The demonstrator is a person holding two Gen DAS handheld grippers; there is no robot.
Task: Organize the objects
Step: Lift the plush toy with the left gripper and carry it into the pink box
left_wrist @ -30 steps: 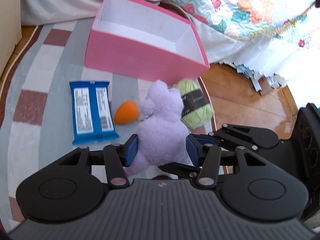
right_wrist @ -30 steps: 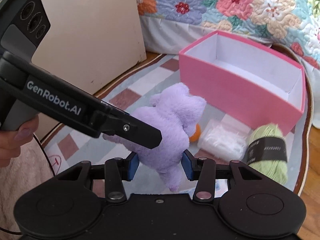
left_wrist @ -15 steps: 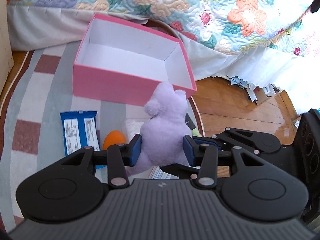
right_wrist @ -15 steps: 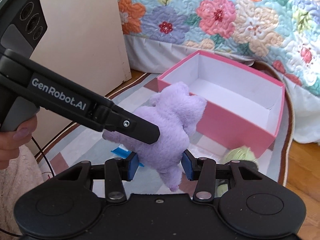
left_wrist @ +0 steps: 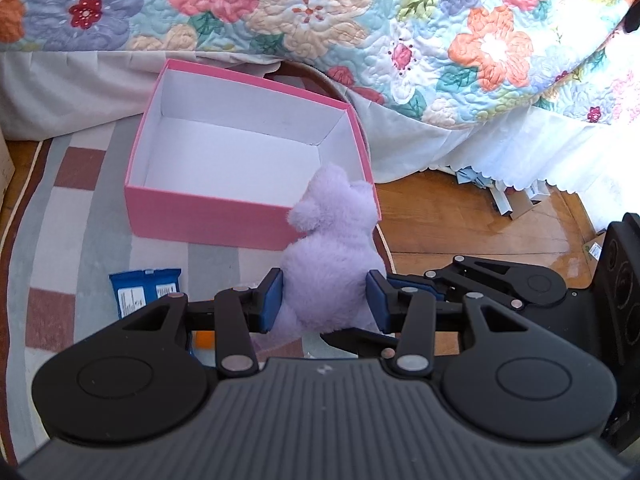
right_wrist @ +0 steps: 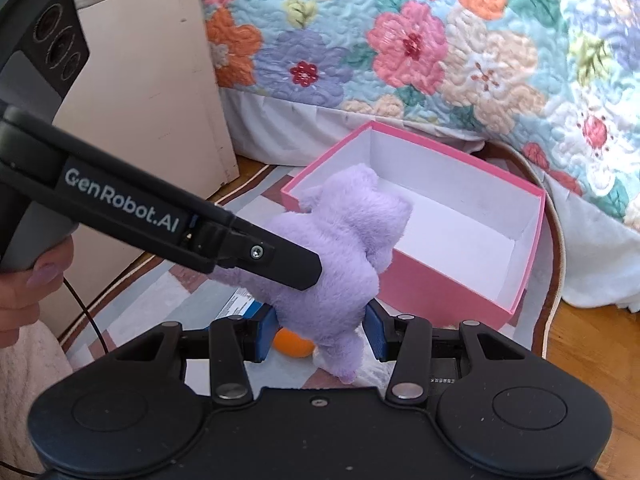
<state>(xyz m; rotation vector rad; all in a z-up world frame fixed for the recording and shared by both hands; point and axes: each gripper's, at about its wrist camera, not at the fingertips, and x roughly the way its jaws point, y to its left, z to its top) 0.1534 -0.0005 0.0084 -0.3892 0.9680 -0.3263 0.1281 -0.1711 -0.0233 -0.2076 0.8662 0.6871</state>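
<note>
A purple plush toy [left_wrist: 332, 256] is held in the air by both grippers. My left gripper [left_wrist: 325, 300] is shut on its body. My right gripper [right_wrist: 320, 332] is shut on its lower part [right_wrist: 332, 280]. The left gripper's finger [right_wrist: 276, 260] crosses the right wrist view and presses the toy's side. The open pink box [left_wrist: 192, 210] with a white inside stands on the rug just beyond the toy; it also shows in the right wrist view [right_wrist: 448, 292]. The toy's head overlaps the box's near right corner.
A blue packet [left_wrist: 140, 290] and an orange ball [right_wrist: 294, 346] lie on the striped rug [left_wrist: 60, 216] below the toy. A bed with a floral quilt [left_wrist: 320, 20] stands behind the box. A beige cabinet [right_wrist: 152, 92] is at the left. Wood floor [left_wrist: 460, 224] lies to the right.
Both grippers have lifted the purple plush toy higher and carried it toward the pink box. The green yarn ball has dropped out of view below.
</note>
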